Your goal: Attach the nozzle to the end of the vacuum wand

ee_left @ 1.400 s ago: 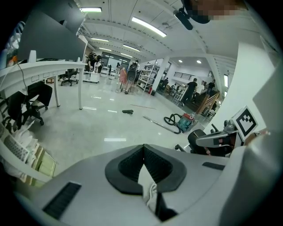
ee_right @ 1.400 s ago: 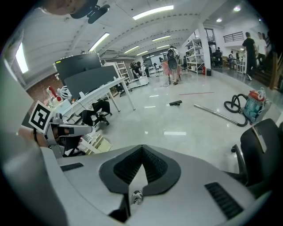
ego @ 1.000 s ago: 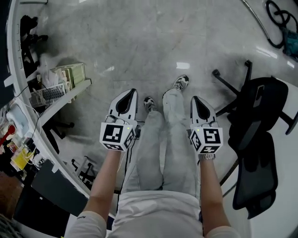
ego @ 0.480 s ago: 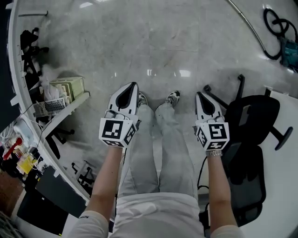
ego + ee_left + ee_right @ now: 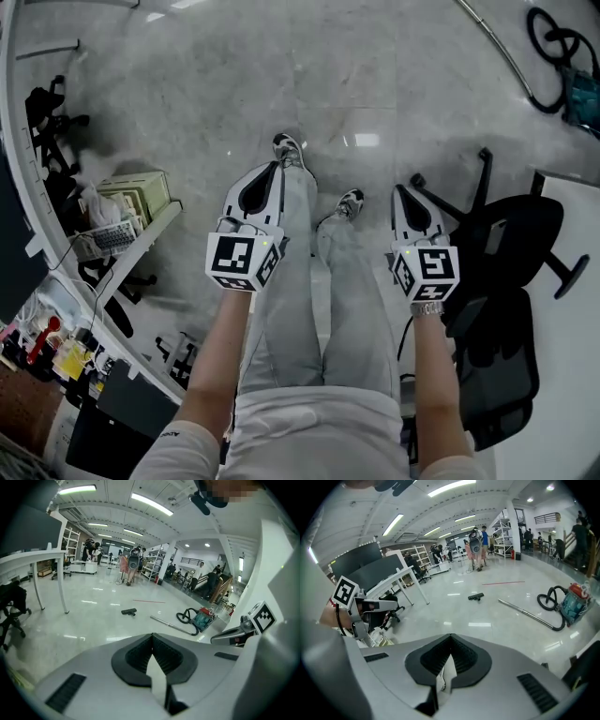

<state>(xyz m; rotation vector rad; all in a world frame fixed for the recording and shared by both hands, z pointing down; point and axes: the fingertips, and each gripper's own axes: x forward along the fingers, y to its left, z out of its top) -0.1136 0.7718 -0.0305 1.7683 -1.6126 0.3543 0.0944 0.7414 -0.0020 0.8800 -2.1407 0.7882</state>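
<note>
The person stands on a pale, glossy floor (image 5: 281,75), a gripper in each hand held out over the legs. The left gripper (image 5: 270,176) has its jaws pressed together with nothing between them – its own view shows the ribbed pads meeting at the tip (image 5: 152,638). The right gripper (image 5: 403,197) is the same: closed and empty, pads touching (image 5: 450,638).

The nozzle (image 5: 129,612), a small black floor head, lies flat on the open floor well ahead of both grippers, touched by neither. The vacuum wand (image 5: 171,624) – a long silver tube – lies on the floor near the nozzle but apart from it, its nearer end pointing roughly towards the nozzle and its far end running into the black hose (image 5: 186,617). The hose coils beside the teal vacuum cleaner (image 5: 206,618). In the head view the wand (image 5: 497,42) crosses the far right corner of the floor.

A black office chair (image 5: 511,281) stands just beside the right gripper. A white desk (image 5: 141,216) edges the floor on the left, with a keyboard (image 5: 112,239) on it.
</note>
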